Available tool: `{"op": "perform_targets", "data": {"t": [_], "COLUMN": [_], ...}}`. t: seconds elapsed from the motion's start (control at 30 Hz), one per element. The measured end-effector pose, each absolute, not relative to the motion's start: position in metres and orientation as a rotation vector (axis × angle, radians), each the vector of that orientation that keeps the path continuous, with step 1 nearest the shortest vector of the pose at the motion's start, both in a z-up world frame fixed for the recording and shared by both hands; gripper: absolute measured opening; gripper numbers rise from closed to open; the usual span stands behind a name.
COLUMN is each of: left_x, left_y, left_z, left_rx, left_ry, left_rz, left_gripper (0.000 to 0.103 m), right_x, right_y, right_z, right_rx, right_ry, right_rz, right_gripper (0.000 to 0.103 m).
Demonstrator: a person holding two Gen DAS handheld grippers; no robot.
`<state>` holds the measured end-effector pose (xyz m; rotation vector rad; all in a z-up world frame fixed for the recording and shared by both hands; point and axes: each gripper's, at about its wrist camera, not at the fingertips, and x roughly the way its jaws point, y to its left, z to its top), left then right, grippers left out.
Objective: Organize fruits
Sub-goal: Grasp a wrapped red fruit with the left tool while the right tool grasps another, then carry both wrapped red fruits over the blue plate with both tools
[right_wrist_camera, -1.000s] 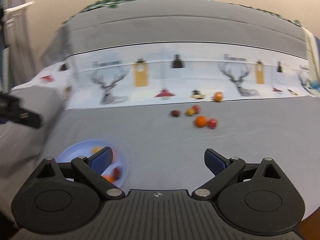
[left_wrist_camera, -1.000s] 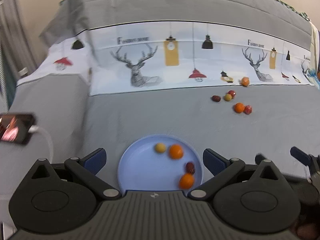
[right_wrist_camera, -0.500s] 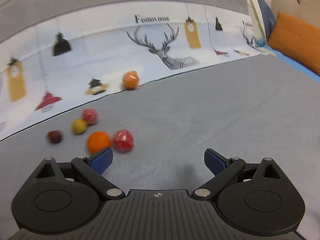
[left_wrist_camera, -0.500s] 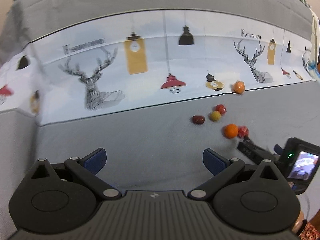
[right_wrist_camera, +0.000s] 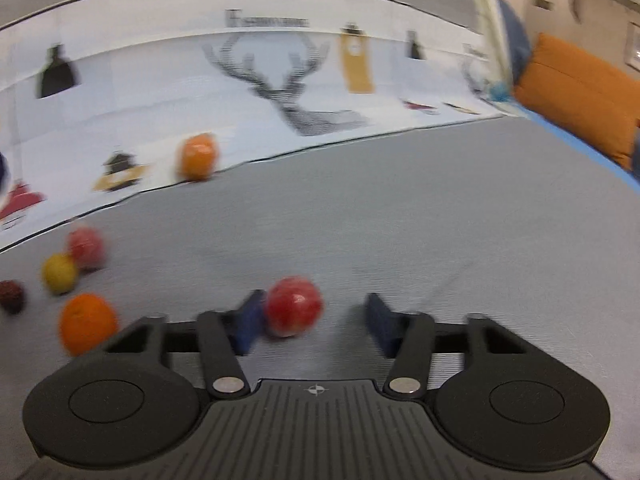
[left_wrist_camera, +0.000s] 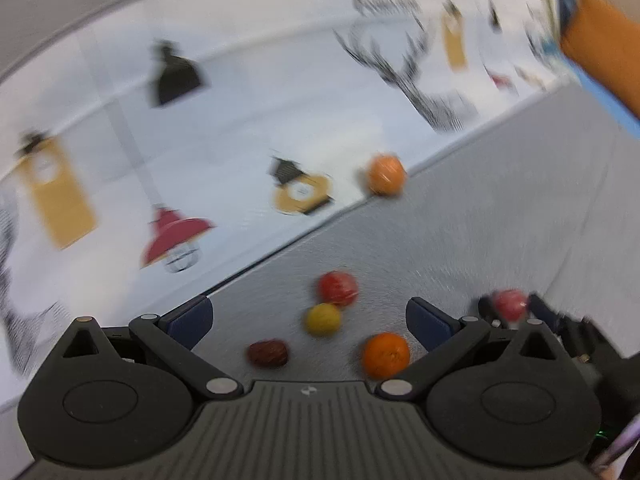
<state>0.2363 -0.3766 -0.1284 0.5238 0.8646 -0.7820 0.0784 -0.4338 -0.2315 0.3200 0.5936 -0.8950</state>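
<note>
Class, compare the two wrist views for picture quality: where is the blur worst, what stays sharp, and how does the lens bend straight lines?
Left wrist view: heavy streaking across the printed cloth and fruit. Right wrist view: milder blur; red fruit soft-edged. Both: gripper bodies sharp, cloth borders bowed by fisheye.

six small round fruits [right_wrist_camera: 294,306] lie scattered on grey cloth: two orange, two red, one yellow, one dark.
</note>
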Motion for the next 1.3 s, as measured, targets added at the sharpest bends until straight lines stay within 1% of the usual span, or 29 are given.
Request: {"op": "perform_targets", "data": {"t": [0.1, 0.23, 0.8, 0.83, 0.87, 0.9, 0.93, 0.97, 1.0, 1.1, 1.3], "left_x": [0.242, 0.250, 0.255, 0.254, 0.253, 0.252, 0.252, 0.252, 0.251, 0.244, 0.234], "left_y": [-0.400, -0.414, -0.437, -0.437, -0.437, -0.437, -0.436, -0.436, -0.437, -0.436, -0.429], "left_z": [-0.148, -0.165, -0.186, -0.186, -0.187, -0.186, -0.184, -0.182, -0.180, -0.176, -0.166], "left_rx": [0.581, 0.618, 0.756, 0.765, 0.771, 0.762, 0.743, 0.727, 0.724, 0.737, 0.768], "left_ry": [0.900, 0.944, 0.904, 0.895, 0.889, 0.895, 0.908, 0.918, 0.919, 0.855, 0.758], "left_rz": [-0.802, -0.806, -0.736, -0.735, -0.741, -0.758, -0.780, -0.795, -0.796, -0.783, -0.751], "left_gripper": [0.103, 0.103, 0.102, 0.096, 0.084, 0.078, 0.058, 0.033, 0.033, 0.033, 0.033], "right_x": [0.081, 0.078, 0.080, 0.080, 0.080, 0.080, 0.080, 0.080, 0.080, 0.077, 0.077], "right_y": [-0.434, -0.437, -0.430, -0.430, -0.430, -0.429, -0.429, -0.427, -0.426, -0.427, -0.426], "right_z": [-0.233, -0.233, -0.235, -0.235, -0.235, -0.235, -0.235, -0.234, -0.233, -0.231, -0.229], "right_rx": [0.312, 0.332, 0.323, 0.324, 0.322, 0.318, 0.318, 0.319, 0.316, 0.362, 0.369], "right_ry": [0.598, 0.600, 0.596, 0.596, 0.596, 0.597, 0.596, 0.589, 0.583, 0.557, 0.543], "right_rz": [-0.886, -0.879, -0.915, -0.916, -0.916, -0.916, -0.912, -0.905, -0.903, -0.862, -0.855], "right_gripper": [0.059, 0.059, 0.059, 0.059, 0.059, 0.059, 0.057, 0.044, 0.031, 0.032, 0.032]}}
